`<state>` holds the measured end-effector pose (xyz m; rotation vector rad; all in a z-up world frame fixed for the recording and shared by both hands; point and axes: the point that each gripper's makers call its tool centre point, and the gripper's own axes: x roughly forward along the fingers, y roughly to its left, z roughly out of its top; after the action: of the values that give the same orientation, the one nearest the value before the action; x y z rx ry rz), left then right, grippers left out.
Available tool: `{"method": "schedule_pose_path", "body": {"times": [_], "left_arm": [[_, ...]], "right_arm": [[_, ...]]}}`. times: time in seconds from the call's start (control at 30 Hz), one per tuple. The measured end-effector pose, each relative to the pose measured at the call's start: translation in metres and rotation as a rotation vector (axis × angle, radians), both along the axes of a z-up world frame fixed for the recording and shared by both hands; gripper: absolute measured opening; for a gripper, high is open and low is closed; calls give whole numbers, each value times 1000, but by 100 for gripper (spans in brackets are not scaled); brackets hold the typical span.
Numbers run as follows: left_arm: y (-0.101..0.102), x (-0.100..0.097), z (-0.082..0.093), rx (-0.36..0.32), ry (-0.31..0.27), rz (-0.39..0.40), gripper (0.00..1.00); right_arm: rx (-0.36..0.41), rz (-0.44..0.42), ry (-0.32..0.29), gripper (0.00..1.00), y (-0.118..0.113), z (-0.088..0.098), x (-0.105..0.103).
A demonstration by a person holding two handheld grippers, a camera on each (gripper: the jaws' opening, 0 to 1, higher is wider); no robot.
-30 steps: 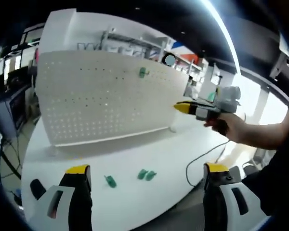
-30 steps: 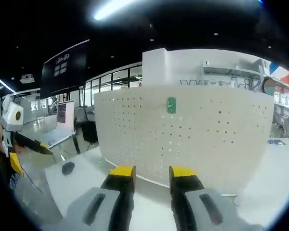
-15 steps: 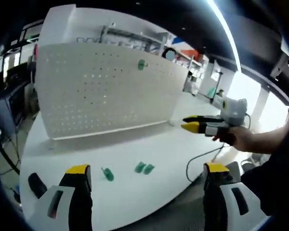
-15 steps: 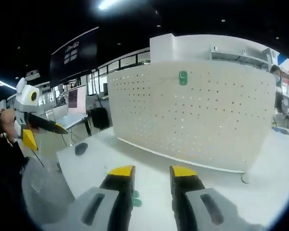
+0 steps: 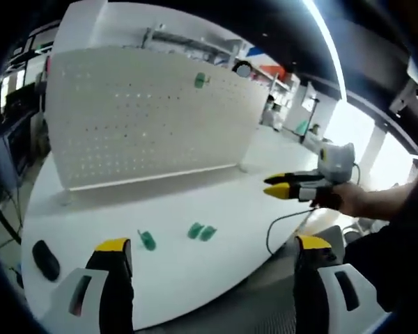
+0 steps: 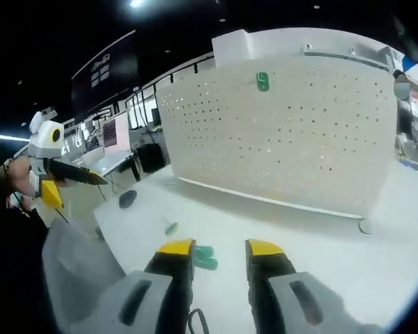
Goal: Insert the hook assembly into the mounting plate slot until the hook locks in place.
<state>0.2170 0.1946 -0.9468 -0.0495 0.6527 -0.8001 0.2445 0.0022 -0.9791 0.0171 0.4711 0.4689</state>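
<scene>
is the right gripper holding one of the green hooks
No, the right gripper has nothing between its jaws, and the green plastic hooks lie on the white table.

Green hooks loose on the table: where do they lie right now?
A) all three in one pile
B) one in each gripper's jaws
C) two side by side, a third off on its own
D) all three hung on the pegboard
C: on the white table a pair of green hooks lies together, a single green hook apart from them.
</scene>
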Motion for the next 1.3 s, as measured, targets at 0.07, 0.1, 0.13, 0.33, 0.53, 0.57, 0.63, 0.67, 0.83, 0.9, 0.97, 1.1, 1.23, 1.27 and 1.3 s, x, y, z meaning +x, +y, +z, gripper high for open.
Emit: {"method": "schedule_pose_path", "body": {"times": [0.07, 0.1, 0.13, 0.33, 0.53, 0.57, 0.63, 0.67, 0.83, 0.9, 0.97, 1.1, 1.23, 1.27, 1.3], "left_arm": [[-1, -2, -3, -1, 10, -3, 99], [-2, -4, -5, -1, 23, -7, 100], [-2, -6, -9, 6, 42, -14, 100], [0, -10, -20, 44, 76, -36, 100], [5, -12, -32, 79, 118, -24, 100], [6, -13, -34, 85, 123, -24, 100], [8, -15, -37, 88, 131, -22, 100], [9, -16, -39, 89, 141, -20, 100], [12, -17, -47, 107, 163, -19, 100], [13, -16, -48, 116, 164, -17, 100], [13, -13, -47, 113, 159, -5, 100], [16, -5, -46, 109, 150, 22, 100], [27, -3, -57, 210, 147, 15, 100], [29, -2, -59, 223, 147, 15, 100], [30, -2, -60, 226, 147, 13, 100]], "right_arm": [[-14, 29, 17, 26, 3, -5, -4], [-33, 52, 26, 26, 5, -8, -7], [-43, 68, 26, 26, 8, -9, -9], [-46, 145, 57, 23, 21, -19, -14], [-102, 249, 119, 23, 36, -43, -22], [-116, 260, 115, 23, 37, -45, -21], [-133, 262, 105, 22, 38, -47, -19], [-138, 280, 119, 22, 40, -51, -20], [-189, 343, 147, 22, 48, -66, -19], [-245, 391, 151, 22, 52, -73, -17], [-284, 417, 148, 21, 55, -77, -13], [-285, 456, 153, 21, 66, -86, -6], [-319, 496, 160, 20, 71, -97, 2], [-333, 508, 166, 20, 73, -100, 4], [-334, 510, 166, 20, 74, -100, 6]]}}
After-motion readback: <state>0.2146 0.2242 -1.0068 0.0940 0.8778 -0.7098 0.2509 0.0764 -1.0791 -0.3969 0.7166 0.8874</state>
